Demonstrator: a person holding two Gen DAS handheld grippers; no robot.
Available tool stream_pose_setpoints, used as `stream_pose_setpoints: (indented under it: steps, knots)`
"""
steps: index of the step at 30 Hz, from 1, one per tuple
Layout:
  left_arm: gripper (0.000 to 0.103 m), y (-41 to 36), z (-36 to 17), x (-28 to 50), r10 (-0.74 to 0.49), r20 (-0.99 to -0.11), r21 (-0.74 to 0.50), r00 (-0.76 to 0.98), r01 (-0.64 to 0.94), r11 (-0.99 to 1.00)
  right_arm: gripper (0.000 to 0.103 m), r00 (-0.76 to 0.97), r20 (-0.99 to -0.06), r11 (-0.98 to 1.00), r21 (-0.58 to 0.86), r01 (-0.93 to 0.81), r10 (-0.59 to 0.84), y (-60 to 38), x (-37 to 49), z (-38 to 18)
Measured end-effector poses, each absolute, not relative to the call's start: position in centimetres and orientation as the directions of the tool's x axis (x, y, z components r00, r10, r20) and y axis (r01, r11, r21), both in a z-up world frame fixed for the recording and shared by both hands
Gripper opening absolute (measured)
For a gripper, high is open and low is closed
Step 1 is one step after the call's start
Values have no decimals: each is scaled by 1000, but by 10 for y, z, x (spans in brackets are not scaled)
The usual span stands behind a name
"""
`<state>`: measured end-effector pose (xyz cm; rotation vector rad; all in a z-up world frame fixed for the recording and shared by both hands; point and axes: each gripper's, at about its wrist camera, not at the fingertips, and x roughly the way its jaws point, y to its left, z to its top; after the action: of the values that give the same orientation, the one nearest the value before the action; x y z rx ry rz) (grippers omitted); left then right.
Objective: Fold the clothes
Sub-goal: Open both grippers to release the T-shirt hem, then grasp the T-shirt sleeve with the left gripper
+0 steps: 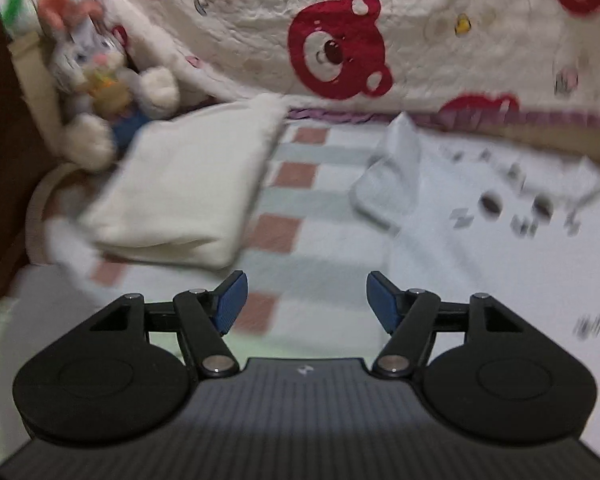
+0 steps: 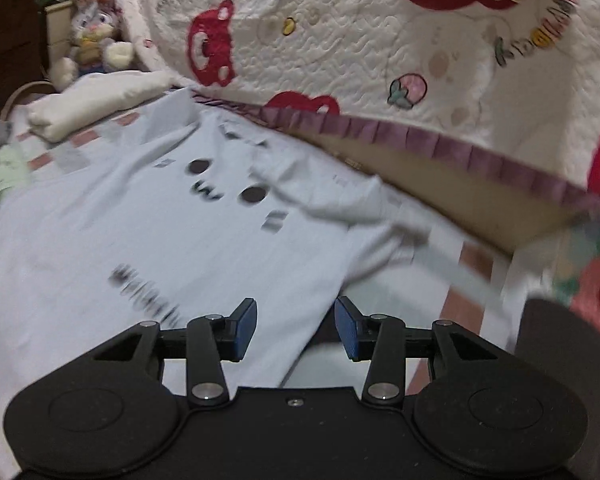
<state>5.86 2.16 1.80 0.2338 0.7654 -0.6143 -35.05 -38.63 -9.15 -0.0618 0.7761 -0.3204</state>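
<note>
A pale white T-shirt (image 2: pixel 148 236) with dark printed marks lies spread flat on the checked bedsheet; its left sleeve (image 1: pixel 392 176) is folded up in the left wrist view. My right gripper (image 2: pixel 296 326) hovers open over the shirt's lower right edge, blue pads apart, nothing between them. My left gripper (image 1: pixel 306 302) is open above the checked sheet (image 1: pixel 288 216), left of the shirt (image 1: pixel 500 248), with nothing in its jaws. A folded cream garment (image 1: pixel 180 196) lies ahead and left of it.
A quilt with red bear faces (image 1: pixel 340 44) rises along the back, edged by a purple frill (image 2: pixel 440 142). A plush rabbit (image 1: pixel 96 88) sits at the back left corner beside dark wooden furniture (image 2: pixel 8 28). A floral cloth (image 2: pixel 592 276) lies at the right.
</note>
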Motion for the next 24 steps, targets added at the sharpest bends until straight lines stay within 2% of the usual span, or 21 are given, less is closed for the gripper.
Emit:
stream_pose_setpoints:
  steps: [4,7,10,14,18,24]
  knots:
    - [65,-10,-10,99,-505,-692,-170,516,564,808,48,657,-676,942,-266,205,-333,-404,-289,-89]
    - [65,-31,-38,118,-521,-700,-228,488,540,810,48,641,-685,933,-319,165,-348,-420,-254,-92]
    - [65,-52,-62,134,-549,-704,-281,451,533,798,49,599,-697,916,-349,197,-394,-440,-230,-101]
    - [65,-79,-88,160,-563,-708,-309,426,530,790,50,553,-716,901,-389,189,-425,-460,-201,-124]
    - [65,-104,-103,180,-591,-692,-333,415,543,771,49,526,-710,861,-500,92,-469,-459,-169,-160]
    - [65,-149,-105,203,-624,-651,-265,432,641,720,48,591,-700,900,-421,112,-401,-467,-140,-182]
